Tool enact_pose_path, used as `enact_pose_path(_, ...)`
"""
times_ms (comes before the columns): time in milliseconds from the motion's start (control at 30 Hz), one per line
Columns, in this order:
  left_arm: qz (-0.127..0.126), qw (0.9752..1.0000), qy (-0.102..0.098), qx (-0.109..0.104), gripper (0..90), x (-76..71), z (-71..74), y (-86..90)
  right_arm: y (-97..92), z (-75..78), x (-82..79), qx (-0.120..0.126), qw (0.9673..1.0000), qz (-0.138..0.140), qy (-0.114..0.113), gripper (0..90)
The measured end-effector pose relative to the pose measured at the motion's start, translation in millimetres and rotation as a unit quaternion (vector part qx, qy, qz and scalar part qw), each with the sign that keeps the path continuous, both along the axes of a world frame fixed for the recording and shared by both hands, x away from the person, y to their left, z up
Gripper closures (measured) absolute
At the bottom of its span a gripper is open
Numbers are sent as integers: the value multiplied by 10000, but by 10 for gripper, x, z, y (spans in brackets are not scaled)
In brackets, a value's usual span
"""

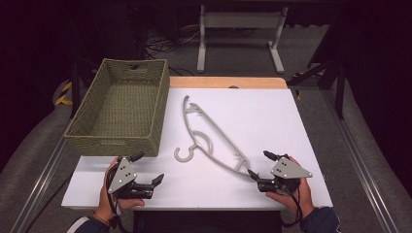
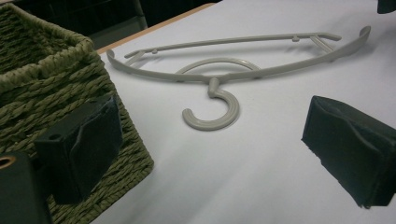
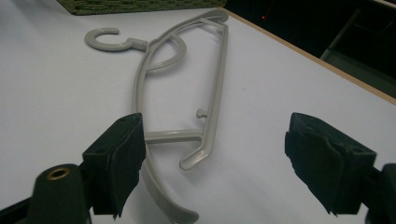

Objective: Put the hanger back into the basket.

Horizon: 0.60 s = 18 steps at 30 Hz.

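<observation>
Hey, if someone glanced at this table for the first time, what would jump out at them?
A grey plastic hanger lies flat across the middle of the white table. A woven green basket sits at the left edge, and two open grippers, left and right, wait near the front.

Hanger (image 1: 211,138) smooth grey plastic; basket (image 1: 121,107) rough woven fibre; table (image 1: 272,121) matt white.

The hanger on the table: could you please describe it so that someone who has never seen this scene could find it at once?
On the white table, look just right of the woven green basket. There a pale grey plastic hanger lies flat, running diagonally toward the right tongs, which stand open at its near end. Its curled hook, pointing toward the basket, and its thin curved frame set it apart.
</observation>
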<state>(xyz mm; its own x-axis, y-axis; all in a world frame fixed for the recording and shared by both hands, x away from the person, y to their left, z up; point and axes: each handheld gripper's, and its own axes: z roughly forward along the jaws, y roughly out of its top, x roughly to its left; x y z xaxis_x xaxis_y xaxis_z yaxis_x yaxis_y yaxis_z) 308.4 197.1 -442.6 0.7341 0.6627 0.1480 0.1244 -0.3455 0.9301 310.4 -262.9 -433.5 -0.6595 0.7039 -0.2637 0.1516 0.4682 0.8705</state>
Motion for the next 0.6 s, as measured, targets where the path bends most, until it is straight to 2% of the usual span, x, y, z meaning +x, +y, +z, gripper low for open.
enact_pose_path(233,-53,10000,58,-9,50,-5,-12,18,18,-4,44,43,9999,3,163,221)
enact_pose_path(367,9,9999,32,116,49,-7,-25,32,86,12,89,2,9996,47,284,215)
enact_pose_path(433,50,9998,101,156,49,0,-29,44,122,46,118,33,9994,95,335,215)
enact_pose_path(500,64,9998,102,157,49,7,-31,48,192,94,180,2,9983,216,538,214)
enact_pose_path(600,68,9996,150,210,52,32,-41,54,318,131,273,-198,9959,408,786,255)
